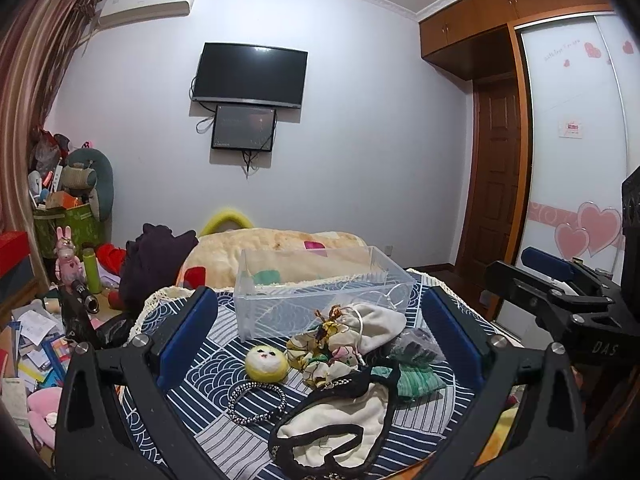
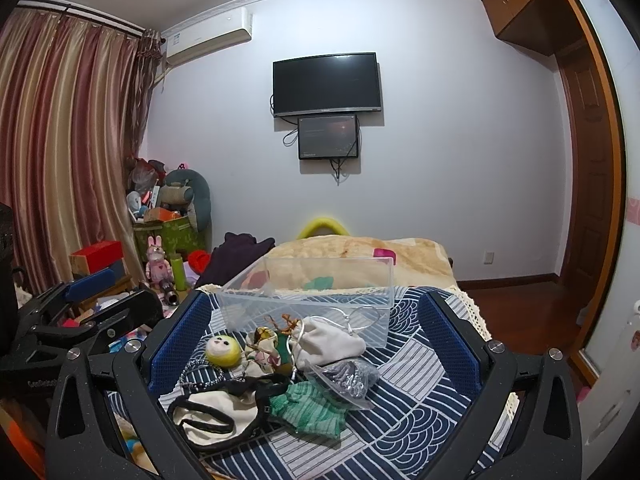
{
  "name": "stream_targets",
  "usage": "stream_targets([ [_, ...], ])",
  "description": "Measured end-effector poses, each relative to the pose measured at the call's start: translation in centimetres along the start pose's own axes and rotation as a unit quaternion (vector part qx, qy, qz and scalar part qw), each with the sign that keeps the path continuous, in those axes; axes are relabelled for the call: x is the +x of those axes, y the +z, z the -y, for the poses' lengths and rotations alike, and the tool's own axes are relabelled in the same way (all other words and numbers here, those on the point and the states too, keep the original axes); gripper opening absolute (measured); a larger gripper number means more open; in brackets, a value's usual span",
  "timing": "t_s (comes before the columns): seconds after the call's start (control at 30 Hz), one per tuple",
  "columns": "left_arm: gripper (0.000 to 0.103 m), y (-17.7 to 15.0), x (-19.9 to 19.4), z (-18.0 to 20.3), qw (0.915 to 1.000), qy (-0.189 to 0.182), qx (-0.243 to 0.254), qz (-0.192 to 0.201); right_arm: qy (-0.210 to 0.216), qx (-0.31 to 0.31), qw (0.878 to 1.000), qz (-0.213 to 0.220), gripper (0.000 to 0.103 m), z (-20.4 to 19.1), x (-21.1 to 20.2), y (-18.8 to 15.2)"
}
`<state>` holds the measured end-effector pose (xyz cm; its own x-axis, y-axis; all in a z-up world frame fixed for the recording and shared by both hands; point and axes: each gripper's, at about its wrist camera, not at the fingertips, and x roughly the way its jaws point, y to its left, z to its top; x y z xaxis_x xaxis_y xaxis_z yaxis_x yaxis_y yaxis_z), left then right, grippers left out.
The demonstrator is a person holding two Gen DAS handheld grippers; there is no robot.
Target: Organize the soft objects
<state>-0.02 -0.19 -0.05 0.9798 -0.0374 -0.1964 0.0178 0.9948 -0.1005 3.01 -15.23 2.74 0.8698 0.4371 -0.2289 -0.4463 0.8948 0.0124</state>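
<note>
A pile of soft things lies on the blue patterned cloth [image 1: 208, 376] in front of a clear plastic bin [image 1: 320, 288]: a yellow plush ball [image 1: 266, 364], a white drawstring pouch [image 1: 376, 326], a floral pouch [image 1: 320, 354], a green knit piece [image 1: 416, 380], a cream cloth with black trim [image 1: 336, 428] and a beaded band [image 1: 256, 402]. My left gripper [image 1: 320, 344] is open above the pile, holding nothing. My right gripper [image 2: 316, 340] is open above the same pile, with the bin [image 2: 312, 292] just beyond. The right gripper also shows at the right of the left wrist view [image 1: 560, 280].
A bed with a beige blanket [image 1: 280, 252] lies behind the bin. Dark clothing [image 1: 156, 260] sits to the left. Clutter, toys and boxes [image 1: 64, 240] fill the floor at left. A wardrobe [image 1: 576, 160] and door stand at right.
</note>
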Motion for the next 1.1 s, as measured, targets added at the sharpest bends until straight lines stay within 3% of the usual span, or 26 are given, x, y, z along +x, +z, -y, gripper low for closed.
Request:
stream_targets([
  [0.1,0.103,-0.3,0.4,-0.4,1.0000,0.004,-0.006,-0.005,-0.001,0.000,1.000,-0.004,0.103,0.1,0.4,-0.2],
  [0.17,0.097,-0.5,0.9,-0.8,0.9998,0.007,-0.011,-0.012,0.000,0.002,1.000,-0.011,0.103,0.4,0.8,-0.4],
  [0.2,0.088,-0.6,1.1,-1.0,0.9998,0.007,-0.012,-0.016,0.000,0.005,1.000,-0.015,0.102,0.6,1.1,-0.6],
  [0.23,0.082,-0.7,1.6,-1.2,0.9995,0.006,-0.015,-0.027,0.000,0.007,1.000,-0.020,0.099,0.7,1.4,-0.7],
  [0.7,0.055,-3.8,8.3,-4.9,0.9903,0.027,-0.046,-0.128,0.015,0.030,0.992,-0.125,0.062,2.1,7.6,-3.2],
  [1.1,0.039,-6.6,12.5,-7.3,0.9764,-0.004,-0.099,-0.192,0.020,0.055,0.983,-0.176,0.060,3.2,12.8,-3.2],
])
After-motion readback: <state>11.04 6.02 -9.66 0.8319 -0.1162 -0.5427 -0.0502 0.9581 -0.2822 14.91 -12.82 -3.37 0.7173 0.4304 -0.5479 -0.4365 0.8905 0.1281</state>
